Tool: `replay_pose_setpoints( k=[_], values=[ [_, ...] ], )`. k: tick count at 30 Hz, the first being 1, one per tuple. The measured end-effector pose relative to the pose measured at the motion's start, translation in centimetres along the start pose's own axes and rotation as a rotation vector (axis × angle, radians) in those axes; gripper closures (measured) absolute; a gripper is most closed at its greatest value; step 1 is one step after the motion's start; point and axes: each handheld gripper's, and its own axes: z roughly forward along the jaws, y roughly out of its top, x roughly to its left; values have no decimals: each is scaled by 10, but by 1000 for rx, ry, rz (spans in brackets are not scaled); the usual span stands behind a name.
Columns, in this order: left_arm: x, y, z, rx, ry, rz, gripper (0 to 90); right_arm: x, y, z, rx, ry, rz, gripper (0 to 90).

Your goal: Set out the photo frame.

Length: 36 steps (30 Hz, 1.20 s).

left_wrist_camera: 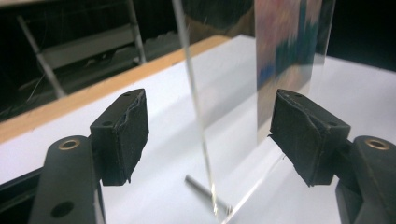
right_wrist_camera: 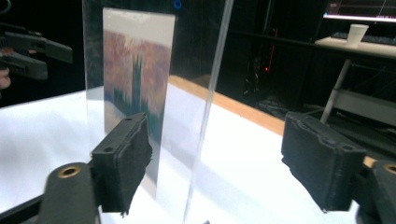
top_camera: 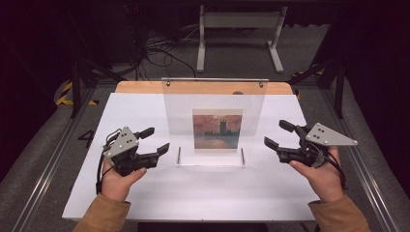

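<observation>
A clear frame is seen standing upright near the middle of the white tabletop, held on two short metal pins at its base; a print of red sky and a dark tower is carried in the frame's lower half.

The left claw is held just left of the frame, at the level of the print's lower part, apart from the frame; its jaws are spread, and nothing is pinched. In the left gripper view, the frame's near edge is seen running up between the two pads, with clear gaps on both sides.

The right claw is held just right of the frame, likewise apart from it; its jaws are spread too, and nothing is gripped. In the right gripper view, the frame's edge is seen between the pads, untouched by either; the left claw is seen beyond the frame.

Behind the frame, a strip of bare wood is seen along the tabletop's far edge.
</observation>
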Motion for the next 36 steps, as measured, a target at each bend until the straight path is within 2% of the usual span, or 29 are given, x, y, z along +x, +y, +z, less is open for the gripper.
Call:
replay_pose_setpoints(
  k=[6,9,13,17,19,21,23,25,32,36],
  values=[
    [4,-17,-15,33,8,-23,267,-6,-15,-17,42,-4,-1,201],
    [7,-31,-20,53,16,-37,260,-8,-28,-24,63,-10,22,192],
    [11,-46,-23,90,31,-49,248,-10,-43,-28,96,-19,41,172],
    [14,-64,-24,121,40,-78,231,-12,-58,-29,137,-33,59,141],
    [15,-71,-25,121,35,-95,216,-13,-64,-29,148,-36,67,130],
    [16,-78,-23,106,18,-100,186,-14,-71,-29,159,-39,82,120],
    [16,-84,-22,112,15,-93,173,-15,-77,-28,168,-42,86,108],
    [16,-89,-20,110,4,-103,168,-15,-85,-27,180,-45,89,99],
    [17,-105,-15,145,18,-105,184,-16,-108,-25,200,-51,115,79],
    [16,-112,-12,140,16,-115,185,-17,-122,-23,223,-58,130,76]
  ],
)
